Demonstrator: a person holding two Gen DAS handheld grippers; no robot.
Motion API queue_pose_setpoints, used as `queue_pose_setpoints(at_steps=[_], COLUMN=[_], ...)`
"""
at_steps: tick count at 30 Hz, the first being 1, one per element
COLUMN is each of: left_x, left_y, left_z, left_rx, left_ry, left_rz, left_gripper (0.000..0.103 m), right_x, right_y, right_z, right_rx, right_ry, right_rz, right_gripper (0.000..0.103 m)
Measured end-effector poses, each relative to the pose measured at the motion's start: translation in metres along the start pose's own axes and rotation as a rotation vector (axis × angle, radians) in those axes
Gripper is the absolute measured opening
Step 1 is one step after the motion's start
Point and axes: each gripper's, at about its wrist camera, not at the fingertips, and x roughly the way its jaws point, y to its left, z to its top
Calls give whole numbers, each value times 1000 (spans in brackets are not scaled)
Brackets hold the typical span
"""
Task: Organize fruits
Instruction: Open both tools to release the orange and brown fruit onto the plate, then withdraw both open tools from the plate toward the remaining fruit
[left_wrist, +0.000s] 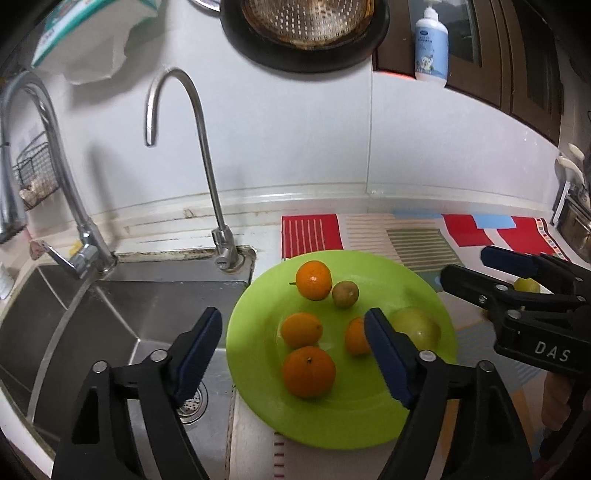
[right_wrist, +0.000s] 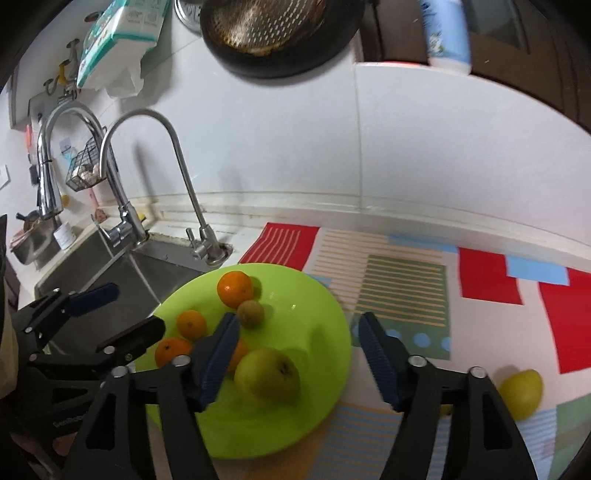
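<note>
A round lime-green plastic plate (left_wrist: 258, 387) is sitting on the bench beside a steel sink (left_wrist: 122, 317), holding four oranges (left_wrist: 308, 371), a small brownish fruit (left_wrist: 345, 294) and a green apple (right_wrist: 266, 374). Left tongs (left_wrist: 293, 349) and right tongs (right_wrist: 295, 360) are hovering open, gripping nothing. A yellow-green fruit (right_wrist: 521, 393) is lying on the patterned mat (right_wrist: 406, 280).

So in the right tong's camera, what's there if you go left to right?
Other tongs → orange at the plate's back → green apple on the green plate → yellow fruit on the mat.
</note>
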Motion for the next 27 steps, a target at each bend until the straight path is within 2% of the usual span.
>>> queue_pose_setpoints(at_steps=[3, 9, 27], left_x=[-14, -41, -97], left_y=[-3, -12, -65], left_z=[-1, -3, -4], left_rx=[0, 4, 38], left_ry=[-19, -54, -151], left_rz=[10, 20, -28], left_gripper=[87, 91, 94], right_x=[-15, -48, -128], right_y=[-2, -5, -28], right_z=[-2, -8, -36], right_rx=[0, 5, 29], right_ry=[-16, -48, -116], right_rz=[-22, -57, -142], right_gripper=[75, 78, 79])
